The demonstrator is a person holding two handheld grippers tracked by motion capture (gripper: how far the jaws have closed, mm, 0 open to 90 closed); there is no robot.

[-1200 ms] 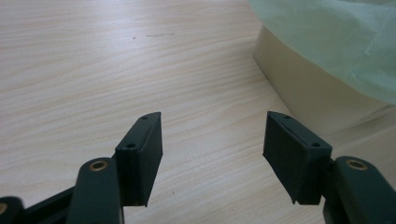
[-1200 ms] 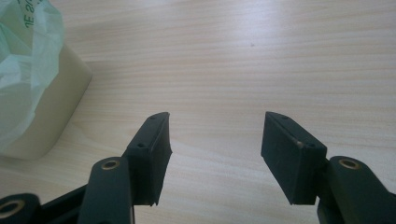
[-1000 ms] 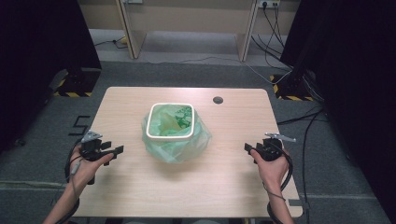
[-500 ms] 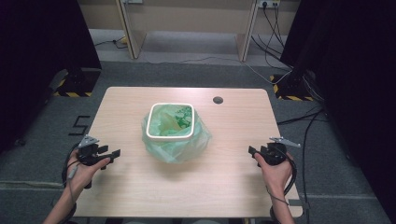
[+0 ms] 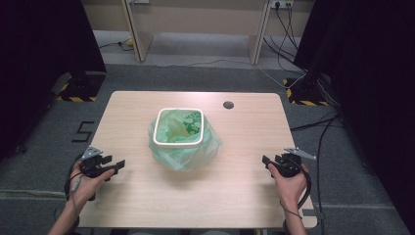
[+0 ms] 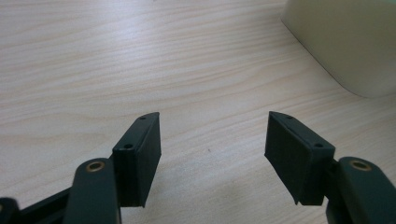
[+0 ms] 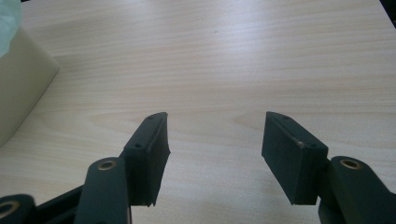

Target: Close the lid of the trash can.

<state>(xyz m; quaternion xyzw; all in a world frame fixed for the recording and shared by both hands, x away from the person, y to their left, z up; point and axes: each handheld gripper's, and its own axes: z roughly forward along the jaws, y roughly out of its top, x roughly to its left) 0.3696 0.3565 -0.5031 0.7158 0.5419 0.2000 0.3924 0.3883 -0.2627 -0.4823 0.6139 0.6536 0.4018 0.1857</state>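
A white square bin (image 5: 178, 143) lined with a green plastic bag (image 5: 188, 157) stands at the middle of the wooden table (image 5: 235, 196). My left gripper (image 5: 117, 166) is held low over the table's near left part, pointing right toward the bin, jaws open with nothing between them. In the left gripper view the gripper (image 6: 212, 140) looks over bare wood, with the bin's pale wall (image 6: 350, 42) at the upper right. My right gripper (image 5: 266, 160) is at the near right, pointing left, open and empty. In the right gripper view its gripper (image 7: 215, 140) has the bin wall (image 7: 18, 79) at the left.
A small dark round hole (image 5: 228, 105) sits in the tabletop behind the bin. Bare wood lies between each gripper and the bin. Cables (image 5: 318, 127) trail over the grey floor to the right, and dark curtains flank both sides.
The left hand has sunk a little and drawn slightly toward the near edge. The right hand has barely shifted. The bin and bag are unchanged.
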